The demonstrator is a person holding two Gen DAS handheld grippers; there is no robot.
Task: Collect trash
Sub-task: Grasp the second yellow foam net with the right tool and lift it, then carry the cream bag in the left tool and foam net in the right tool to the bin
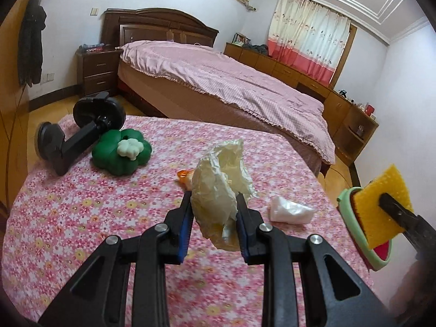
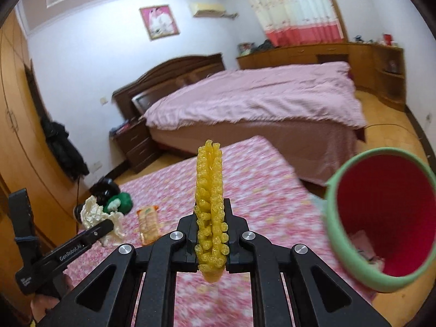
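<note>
My left gripper [image 1: 214, 200] is shut on a crumpled cream paper wad [image 1: 218, 182], held above the flowered tablecloth [image 1: 81, 218]. The same wad [image 2: 94, 212] shows at the left of the right wrist view, in the left gripper [image 2: 105, 226]. My right gripper [image 2: 209, 212] is shut on a yellow mesh scrap [image 2: 209, 190], which stands up on edge between the pads. From the left wrist view that yellow scrap [image 1: 381, 207] hangs right beside the green-rimmed, red-lined bin [image 1: 351, 218]. The bin [image 2: 335, 218] gapes at the right, with scraps in its bottom.
A white tissue wad [image 1: 290, 209] and an orange wrapper [image 1: 184, 175] lie on the table. A snack packet [image 2: 148, 224] lies flat near the middle. A green clover-shaped box [image 1: 121, 154] and a black suction mount [image 1: 79, 133] sit at the far left. A bed [image 1: 218, 81] stands beyond.
</note>
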